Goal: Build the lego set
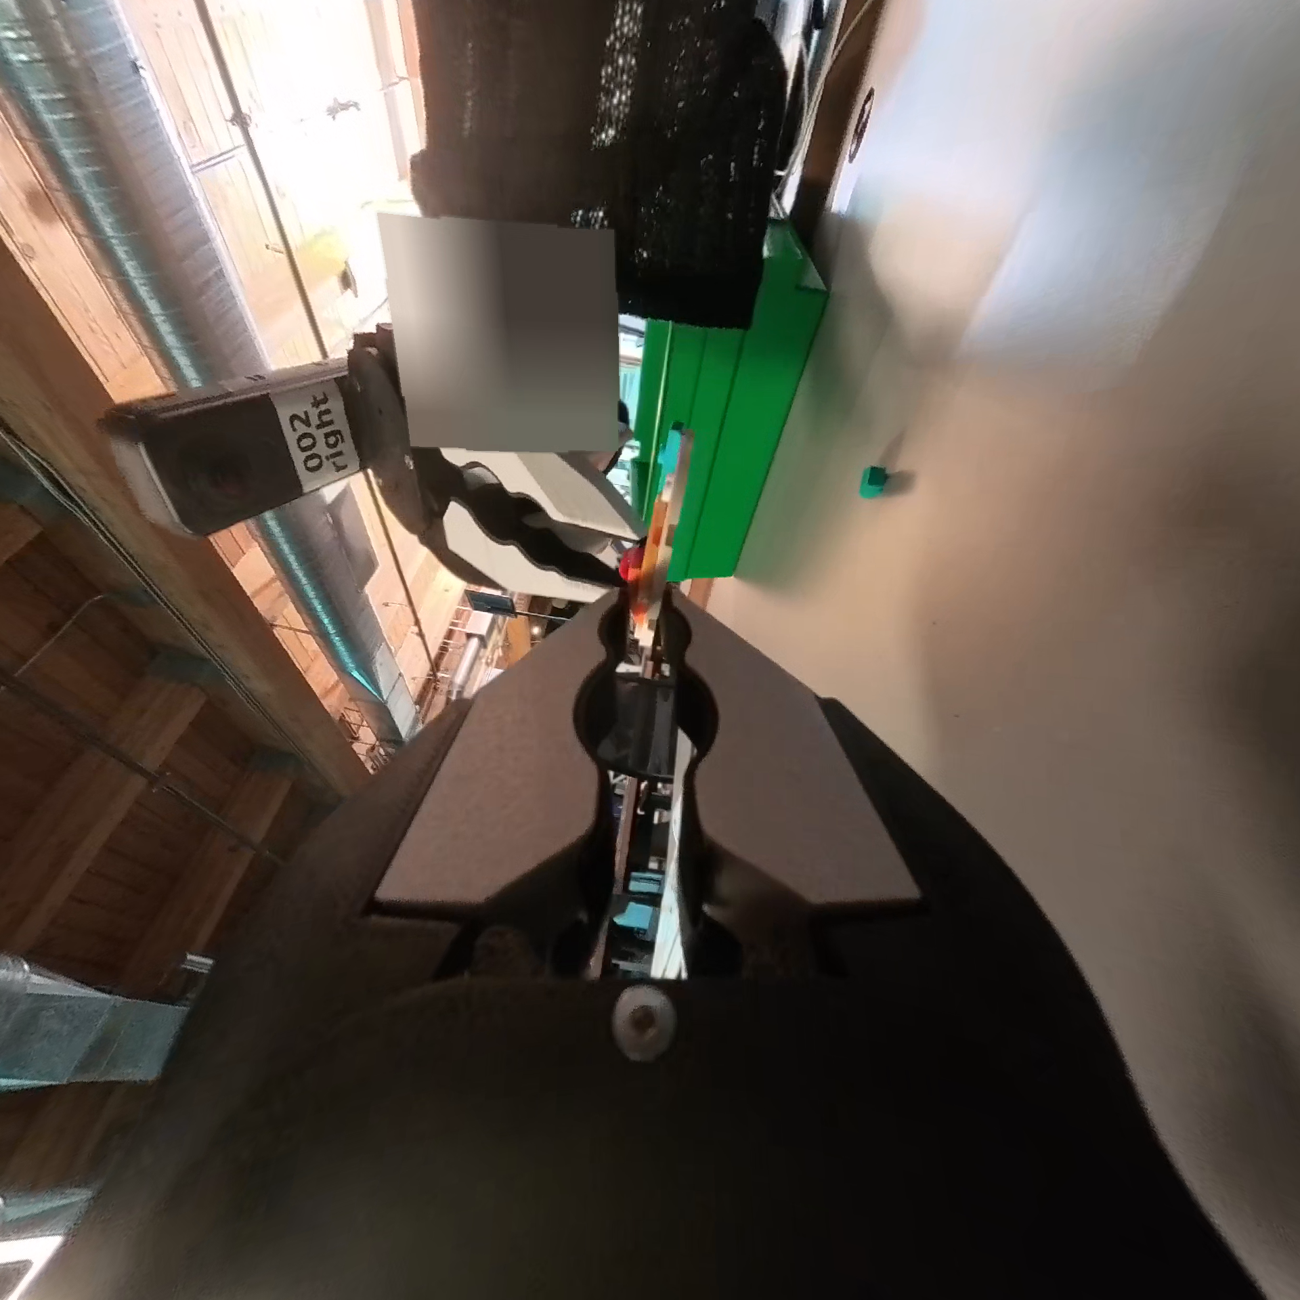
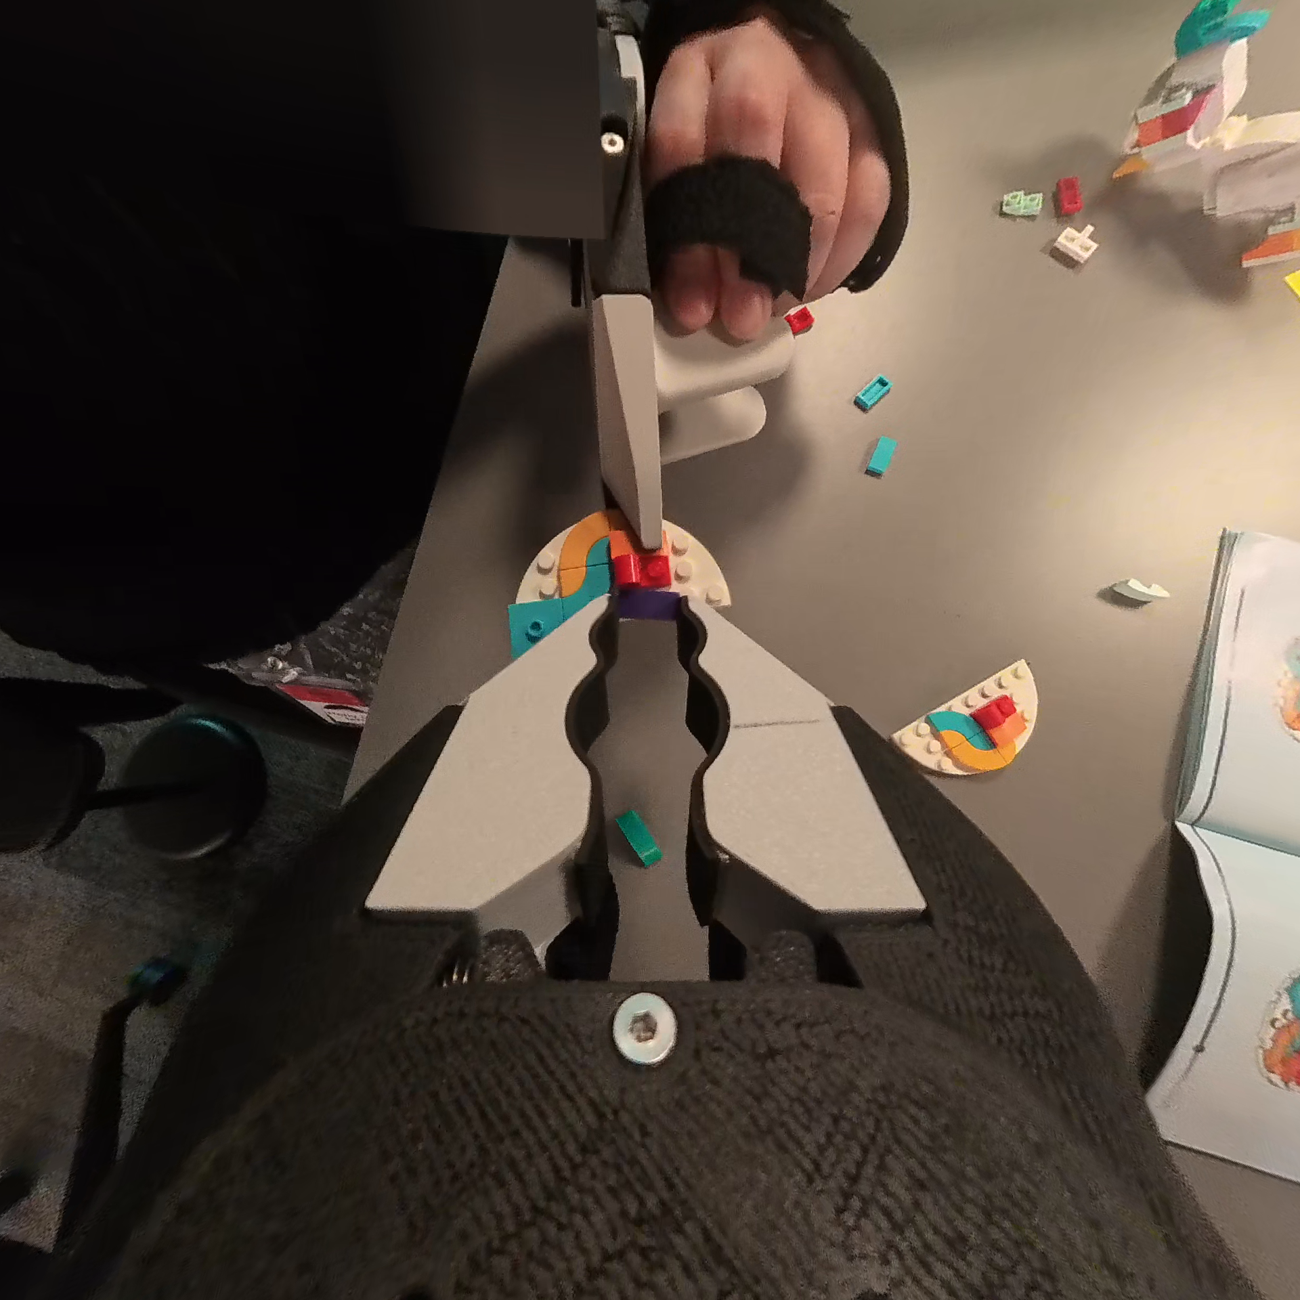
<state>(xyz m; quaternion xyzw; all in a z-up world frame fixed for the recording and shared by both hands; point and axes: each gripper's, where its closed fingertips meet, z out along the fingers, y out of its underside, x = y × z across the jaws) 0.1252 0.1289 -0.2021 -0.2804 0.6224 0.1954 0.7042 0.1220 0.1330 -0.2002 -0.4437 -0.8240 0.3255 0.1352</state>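
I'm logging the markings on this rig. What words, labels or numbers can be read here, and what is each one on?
White label on the black camera body: printed digits and one word, legible, but not quoted here.
Instruction booklet: only pictures show, no readable text.
Red-and-white packet on the floor: too blurred to read.

The white half-round plate (image 2: 693,563) at twelve o'clock carries orange and teal curved tiles under a red brick (image 2: 644,568) and a purple brick (image 2: 648,605), its twin plate (image 2: 974,728) at three o'clock repeats that swirl, and the bench (image 2: 985,492) is grey.
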